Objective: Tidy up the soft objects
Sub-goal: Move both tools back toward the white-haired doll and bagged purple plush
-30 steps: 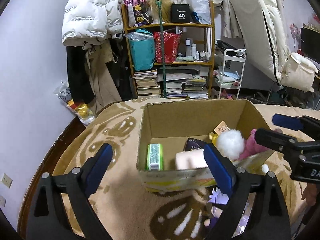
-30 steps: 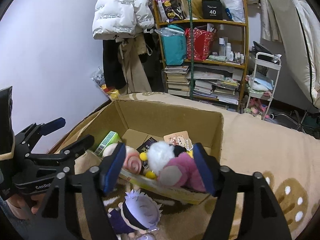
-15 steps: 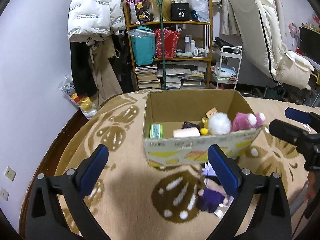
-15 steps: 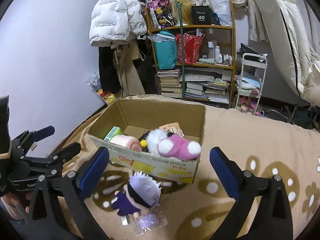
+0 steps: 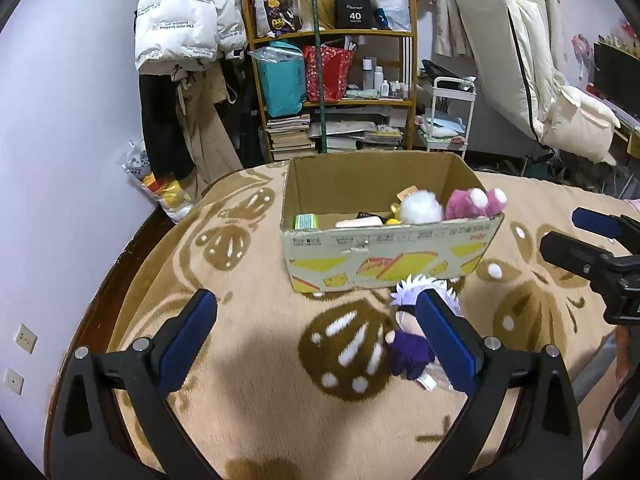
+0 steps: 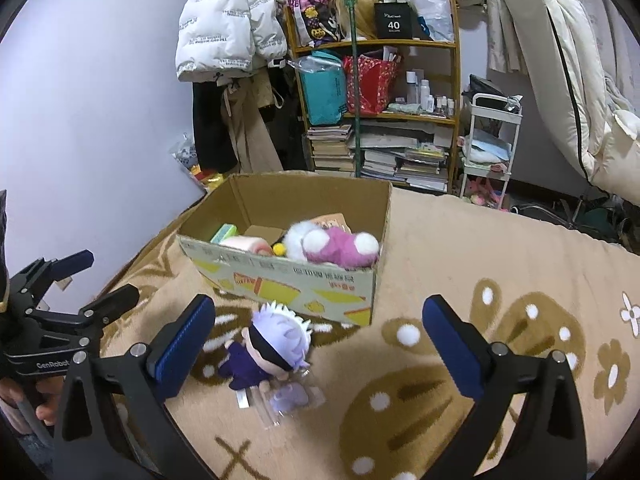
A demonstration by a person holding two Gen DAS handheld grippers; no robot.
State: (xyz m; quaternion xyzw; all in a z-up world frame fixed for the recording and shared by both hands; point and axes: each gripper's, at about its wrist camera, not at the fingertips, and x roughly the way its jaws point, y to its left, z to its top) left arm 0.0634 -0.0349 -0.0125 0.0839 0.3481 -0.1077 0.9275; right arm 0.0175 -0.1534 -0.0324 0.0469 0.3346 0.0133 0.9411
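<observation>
Box (image 5: 384,256) sits on the tan patterned blanket (image 5: 248,392), open top; inside, L to R: green pack (image 5: 306,222), pale pink roll (image 5: 360,222), small yellow bit, white fluffy plush (image 5: 420,208), pink plush (image 5: 472,204) w/ white paws resting against the box's R wall; a card leans behind the white plush.

Doll (image 6: 276,344) w/ white spiky hair, black blindfold, purple outfit lies on the blanket just in front of the box, outside it; clear plastic wrap (image 6: 292,396) touching its lower end.

L claw (image 5: 316,336): wide, nothing btwn the blue pads; in its own view the R pad overlaps the doll, contact can't be told; seen from the R cam it is at far L, apart from the doll. R claw (image 6: 320,340): jaws have just been opening, now wide, empty; doll appears btwn the pads in view but lower on the blanket, not gripped.

Behind: shelf (image 6: 376,112) w/ books & bags, white jacket (image 6: 224,20) hanging, white cart (image 6: 490,144) at R.
</observation>
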